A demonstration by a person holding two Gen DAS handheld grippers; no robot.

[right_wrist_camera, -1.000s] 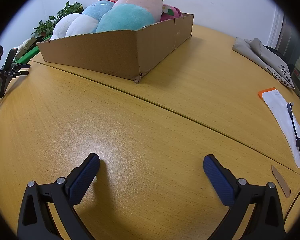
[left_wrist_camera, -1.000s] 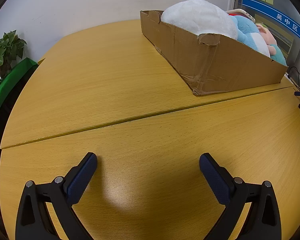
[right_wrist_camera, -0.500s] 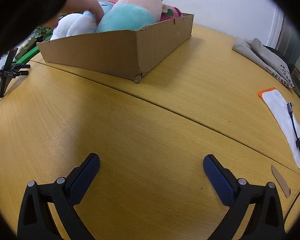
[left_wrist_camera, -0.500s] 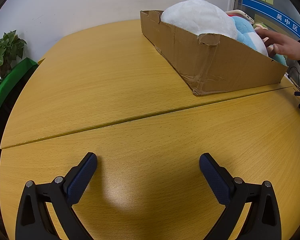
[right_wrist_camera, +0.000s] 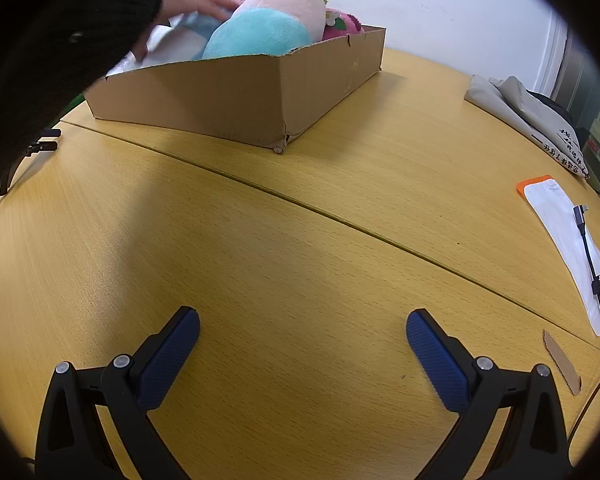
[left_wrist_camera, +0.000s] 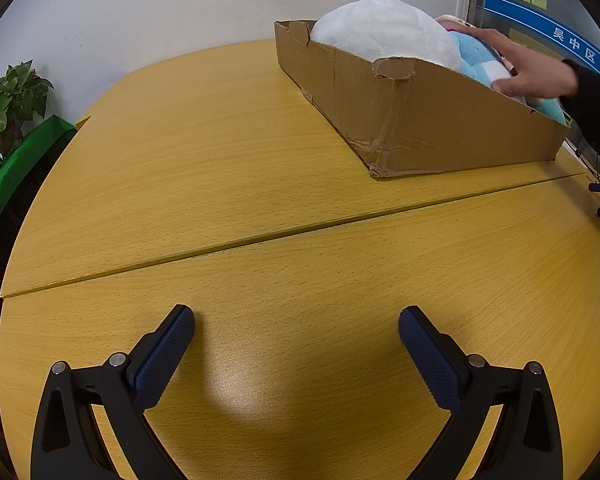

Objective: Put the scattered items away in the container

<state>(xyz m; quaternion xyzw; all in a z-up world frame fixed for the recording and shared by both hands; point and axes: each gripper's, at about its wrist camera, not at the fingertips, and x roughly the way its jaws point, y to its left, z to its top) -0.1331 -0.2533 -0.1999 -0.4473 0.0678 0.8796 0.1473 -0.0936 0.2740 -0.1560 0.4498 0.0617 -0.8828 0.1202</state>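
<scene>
A shallow cardboard box (left_wrist_camera: 412, 120) (right_wrist_camera: 236, 96) stands on the far part of the wooden table, piled with plush toys: a big white one (left_wrist_camera: 380, 28), a blue one (left_wrist_camera: 474, 56), and a teal-and-pink one (right_wrist_camera: 268, 24) with a green tuft. A person's bare hand (left_wrist_camera: 532, 68) (right_wrist_camera: 196, 2) in a dark sleeve reaches into the box and rests on the blue plush. My left gripper (left_wrist_camera: 296, 320) is open above bare tabletop, well short of the box. My right gripper (right_wrist_camera: 302, 322) is open too, nothing between its fingers.
A seam (right_wrist_camera: 340, 220) crosses the tabletop between the grippers and the box. On the right lie a beige cloth bag (right_wrist_camera: 532, 116), a white-and-orange pouch (right_wrist_camera: 564, 236) with a cable (right_wrist_camera: 592, 264) and a cardboard scrap (right_wrist_camera: 562, 362). A potted plant (left_wrist_camera: 8, 100) stands off the left edge.
A person's hand and dark sleeve have come into both views and reached further into the box onto the blue plush. Neither gripper has moved.
</scene>
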